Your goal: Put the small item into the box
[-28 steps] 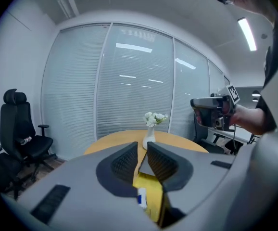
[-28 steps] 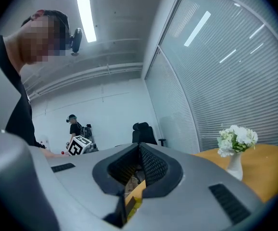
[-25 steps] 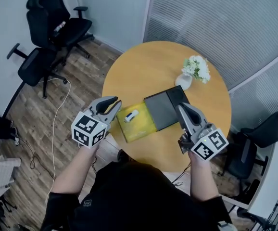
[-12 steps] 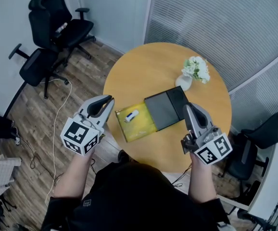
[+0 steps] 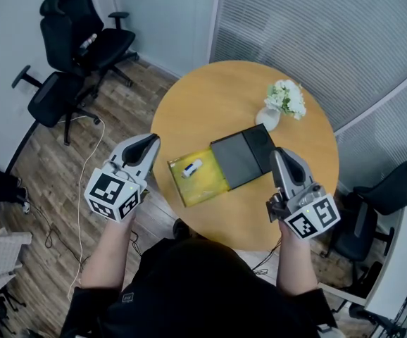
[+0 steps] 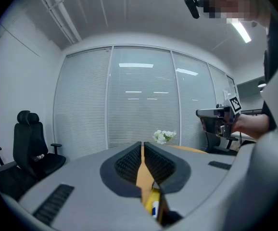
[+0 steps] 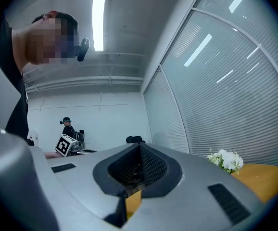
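Observation:
A yellow open box (image 5: 208, 186) lies on the round wooden table (image 5: 217, 104), and the small white item (image 5: 192, 167) rests inside it. A dark grey lid (image 5: 244, 157) adjoins the box's right end. My left gripper (image 5: 149, 141) hangs left of the box, off the table's edge; its jaws are closing and almost meet, with nothing between them. In the left gripper view (image 6: 142, 148) a strip of the yellow box (image 6: 152, 203) shows below the jaws. My right gripper (image 5: 279, 153) sits just right of the lid, shut and holding nothing; it also fills the right gripper view (image 7: 139, 148).
A white vase of flowers (image 5: 286, 101) stands on the table behind the lid. Two black office chairs (image 5: 84, 34) stand on the wooden floor at far left, with a cable (image 5: 84, 174) trailing nearby. Blinds cover the glass wall (image 5: 316, 27) behind the table.
My left gripper drew back to the left, away from the box, and its jaws came together. The right gripper shifted slightly toward me. The item stayed in the box.

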A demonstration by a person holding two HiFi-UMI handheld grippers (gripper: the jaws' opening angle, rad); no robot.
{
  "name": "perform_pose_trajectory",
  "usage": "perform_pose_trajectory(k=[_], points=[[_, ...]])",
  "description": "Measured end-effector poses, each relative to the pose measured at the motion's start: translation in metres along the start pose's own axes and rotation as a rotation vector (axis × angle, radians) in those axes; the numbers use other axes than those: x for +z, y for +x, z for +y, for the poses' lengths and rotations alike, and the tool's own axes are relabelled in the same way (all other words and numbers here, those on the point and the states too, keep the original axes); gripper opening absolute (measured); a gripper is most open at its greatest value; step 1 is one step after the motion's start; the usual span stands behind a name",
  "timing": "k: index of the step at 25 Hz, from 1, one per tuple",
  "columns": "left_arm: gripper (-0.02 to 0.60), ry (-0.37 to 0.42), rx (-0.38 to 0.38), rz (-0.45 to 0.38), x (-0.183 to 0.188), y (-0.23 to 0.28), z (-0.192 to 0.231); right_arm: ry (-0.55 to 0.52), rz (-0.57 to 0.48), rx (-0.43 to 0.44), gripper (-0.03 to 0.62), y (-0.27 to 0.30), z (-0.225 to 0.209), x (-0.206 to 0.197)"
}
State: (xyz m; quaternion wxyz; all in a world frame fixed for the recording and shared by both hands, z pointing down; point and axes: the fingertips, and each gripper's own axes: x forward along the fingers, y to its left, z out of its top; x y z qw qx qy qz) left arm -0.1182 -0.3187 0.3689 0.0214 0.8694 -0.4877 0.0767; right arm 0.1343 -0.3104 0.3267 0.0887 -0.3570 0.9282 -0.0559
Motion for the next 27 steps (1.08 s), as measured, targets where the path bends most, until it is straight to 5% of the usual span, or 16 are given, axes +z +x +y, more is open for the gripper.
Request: perform_pose_trajectory(k=[7, 12, 19, 27], points=[[0.028, 0.000, 0.009, -0.024, 0.010, 0.006, 0.005, -0.020, -0.011, 0.004, 0.035, 0.007, -0.002, 0.007], [0.028, 0.081, 0.012, -0.008, 0.008, 0.013, 0.003, -0.002, -0.011, 0.001, 0.035, 0.010, -0.005, 0.005], [0.018, 0.091, -0.096, -0.010, 0.007, 0.024, -0.015, 0.006, -0.008, -0.002, 0.035, 0.010, -0.012, 0.006], [0.015, -0.021, -0.006, -0.007, 0.000, 0.024, 0.001, 0.050, -0.035, -0.013, 0.035, 0.006, -0.013, 0.004]])
